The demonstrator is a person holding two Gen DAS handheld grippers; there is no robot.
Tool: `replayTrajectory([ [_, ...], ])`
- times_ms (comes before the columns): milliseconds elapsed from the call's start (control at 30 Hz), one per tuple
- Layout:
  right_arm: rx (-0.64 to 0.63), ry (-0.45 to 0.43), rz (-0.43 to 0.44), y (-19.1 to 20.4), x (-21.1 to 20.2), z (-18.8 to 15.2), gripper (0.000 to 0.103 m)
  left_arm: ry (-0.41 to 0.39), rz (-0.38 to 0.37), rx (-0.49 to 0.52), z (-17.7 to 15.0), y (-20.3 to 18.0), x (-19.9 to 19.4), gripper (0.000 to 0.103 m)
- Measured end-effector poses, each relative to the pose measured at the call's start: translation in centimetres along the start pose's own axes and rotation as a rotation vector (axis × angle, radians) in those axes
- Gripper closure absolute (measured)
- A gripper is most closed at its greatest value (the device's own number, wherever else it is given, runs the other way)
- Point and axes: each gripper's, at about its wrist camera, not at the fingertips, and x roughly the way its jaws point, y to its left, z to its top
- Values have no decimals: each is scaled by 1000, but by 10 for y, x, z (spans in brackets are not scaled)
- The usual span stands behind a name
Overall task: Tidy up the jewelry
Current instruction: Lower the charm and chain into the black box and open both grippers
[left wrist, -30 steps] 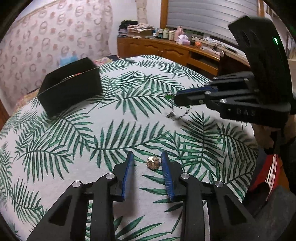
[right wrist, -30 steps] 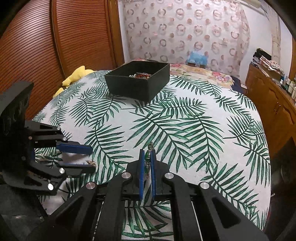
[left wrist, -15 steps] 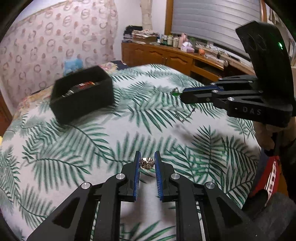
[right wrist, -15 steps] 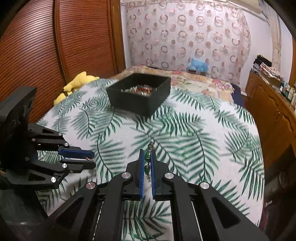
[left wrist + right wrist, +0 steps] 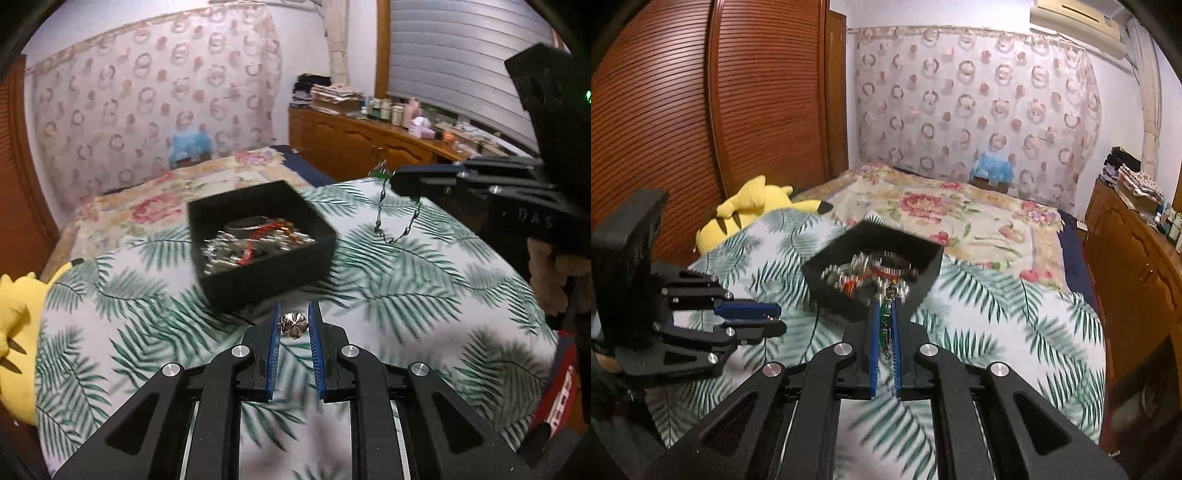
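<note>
The small flower-shaped metal piece (image 5: 294, 325) is pinched between the blue pads of the left gripper (image 5: 294, 326), lower centre of the left wrist view; jaws nearly closed, only the piece's width left between them. It is carried clear of the palm-print cover (image 5: 424, 295), just short of the black box (image 5: 258, 236) at frame centre. The chain w/ green bits (image 5: 395, 218) is seen hanging in a loop from the tip of the right gripper (image 5: 397, 181), upper right of that view. In the right wrist view the same chain (image 5: 885, 325) is clamped between fully closed jaws of the right gripper (image 5: 885, 314), lower centre, w/ the box (image 5: 871, 269) just beyond the tips.

Progress, as judged: well along but not done. The box is already loaded w/ a tangle of silver and red/orange jewelry (image 5: 255, 240). Two items are lifted and approaching it; neither is dropped in yet. Left to do: both are to be brought over the opening and released. No other loose jewelry is made out on the cover, though motion blur could hide small bits.

Counts: 1 box; 2 grippers, each holding 1 item; 1 flower piece; 1 chain; pieces inside the box can't be counted, too tangled and blurred. Also 1 yellow plush toy (image 5: 753, 210) at mid left of the right view, and 1 blue plush (image 5: 993, 168) by the curtain, upper centre-right.
</note>
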Motion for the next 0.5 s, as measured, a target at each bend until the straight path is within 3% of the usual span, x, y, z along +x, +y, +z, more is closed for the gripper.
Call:
replayTrajectory([
  [300, 23, -8, 41, -8, 36, 30, 96, -23, 33, -45, 21, 27, 6, 89],
  [500, 29, 34, 46, -7, 62, 39, 95, -39, 43, -71, 34, 34, 12, 89],
])
